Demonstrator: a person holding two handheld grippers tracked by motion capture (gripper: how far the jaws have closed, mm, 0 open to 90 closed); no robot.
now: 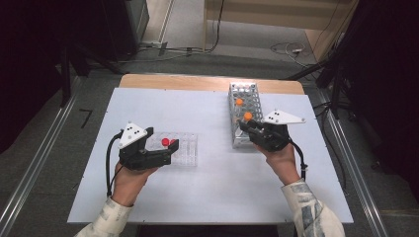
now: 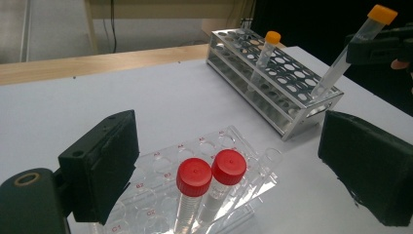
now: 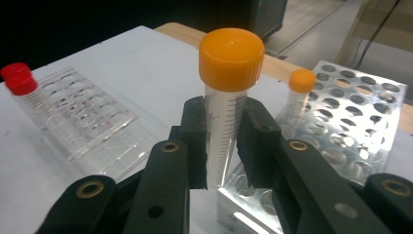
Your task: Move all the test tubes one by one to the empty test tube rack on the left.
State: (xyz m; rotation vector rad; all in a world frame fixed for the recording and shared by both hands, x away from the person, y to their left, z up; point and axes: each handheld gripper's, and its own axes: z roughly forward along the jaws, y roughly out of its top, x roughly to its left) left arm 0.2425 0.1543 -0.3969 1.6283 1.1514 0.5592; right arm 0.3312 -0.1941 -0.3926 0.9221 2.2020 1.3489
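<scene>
Orange-capped, the tube (image 3: 229, 112) sits clamped between the jaws of the right gripper (image 3: 225, 146), gripped on its clear graduated body just under the cap. In the high view the right gripper (image 1: 247, 126) holds it at the near end of the metal rack (image 1: 244, 106); in the left gripper view the tube (image 2: 348, 53) leans, its tip down in a hole at that end of the rack (image 2: 272, 80). A second orange tube (image 2: 263, 56) stands in the rack farther back. To the left of the rack, well apart from it, lies a clear rack (image 1: 183, 148) with two red tubes (image 2: 209, 183) standing side by side. The left gripper (image 1: 168, 150) is over the clear rack, its jaws wide apart and holding nothing.
</scene>
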